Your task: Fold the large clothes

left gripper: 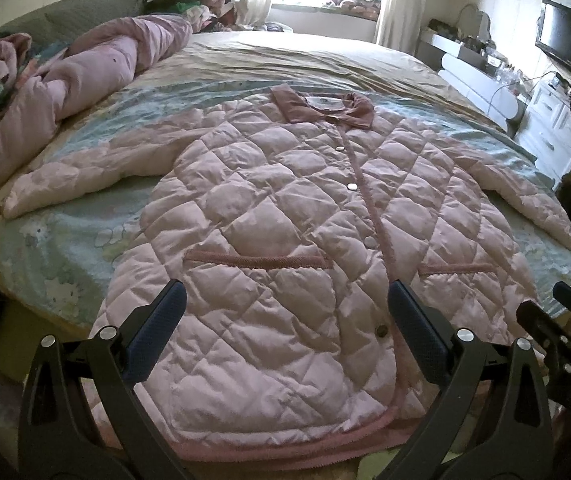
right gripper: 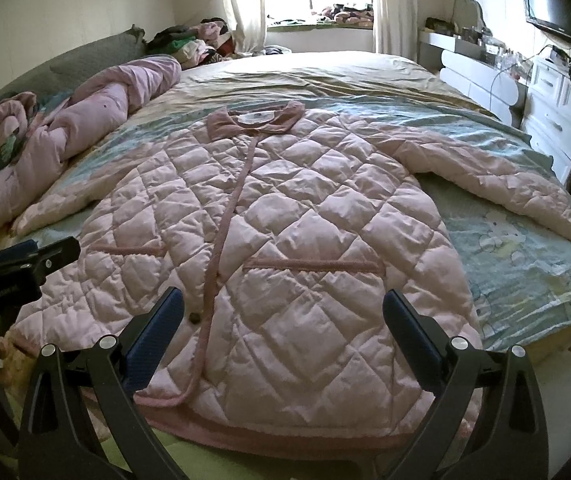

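A pink quilted coat (left gripper: 285,216) (right gripper: 285,216) lies flat and face up on the bed, buttoned, its darker pink collar (left gripper: 321,108) (right gripper: 257,120) at the far end and both sleeves spread out to the sides. My left gripper (left gripper: 285,312) hovers open above the coat's lower hem, its fingers apart with nothing between them. My right gripper (right gripper: 283,320) is open too, above the hem a little to the right. The right gripper (left gripper: 545,320) shows at the edge of the left wrist view, and the left gripper (right gripper: 25,260) at the edge of the right wrist view.
The bed (left gripper: 85,248) (right gripper: 525,264) has a pale blue patterned sheet. A rolled pink duvet (left gripper: 85,80) (right gripper: 97,112) lies along its left side. Piled clothes (right gripper: 193,40) sit by the window. A white dresser (left gripper: 553,128) (right gripper: 557,104) and a wall screen (right gripper: 557,4) stand at right.
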